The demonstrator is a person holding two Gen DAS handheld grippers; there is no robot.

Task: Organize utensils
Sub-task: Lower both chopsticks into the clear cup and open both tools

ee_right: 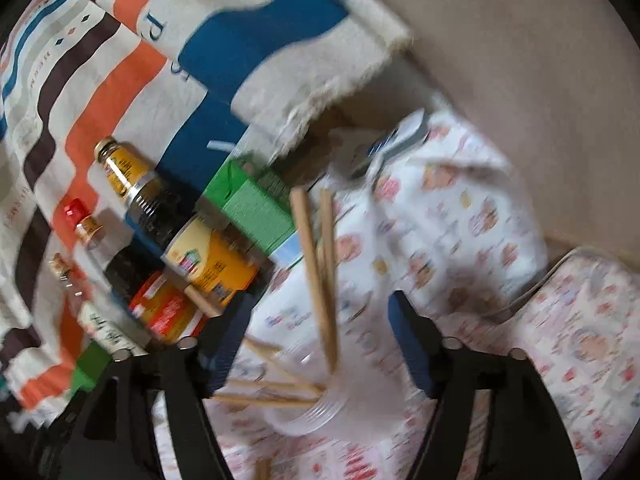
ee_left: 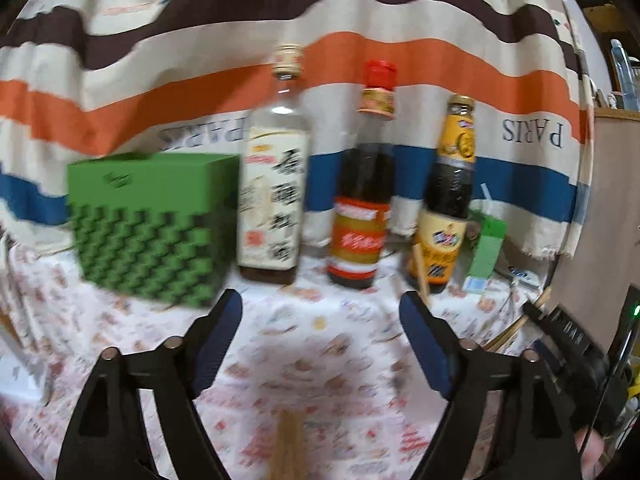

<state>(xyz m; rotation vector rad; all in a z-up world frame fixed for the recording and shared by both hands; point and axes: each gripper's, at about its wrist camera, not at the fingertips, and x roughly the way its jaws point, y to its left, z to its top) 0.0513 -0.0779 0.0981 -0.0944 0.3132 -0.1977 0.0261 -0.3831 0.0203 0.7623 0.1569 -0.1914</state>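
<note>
Both grippers standing wide over the printed tablecloth (ee_left: 320, 344)

The left gripper (ee_left: 320, 332) is gaping, gripping nothing, facing three sauce bottles (ee_left: 362, 184); the right gripper (ee_right: 320, 328) is hanging open around wooden chopsticks (ee_right: 316, 264) leaning in a clear plastic cup (ee_right: 308, 412).

A striped cloth (ee_left: 360, 12) hangs as a backdrop, with the word PARIS printed upside down. In front of it, on a patterned tablecloth (ee_left: 320, 344), three bottles stand in a row: a clear bottle (ee_left: 276, 168) at 11 o'clock, a red-capped bottle (ee_left: 366, 184) at 12, and a yellow-labelled bottle (ee_left: 446, 200) at 1. A small green carton (ee_left: 486, 252) with a straw stands at 2 o'clock, just beside the last bottle.
</note>
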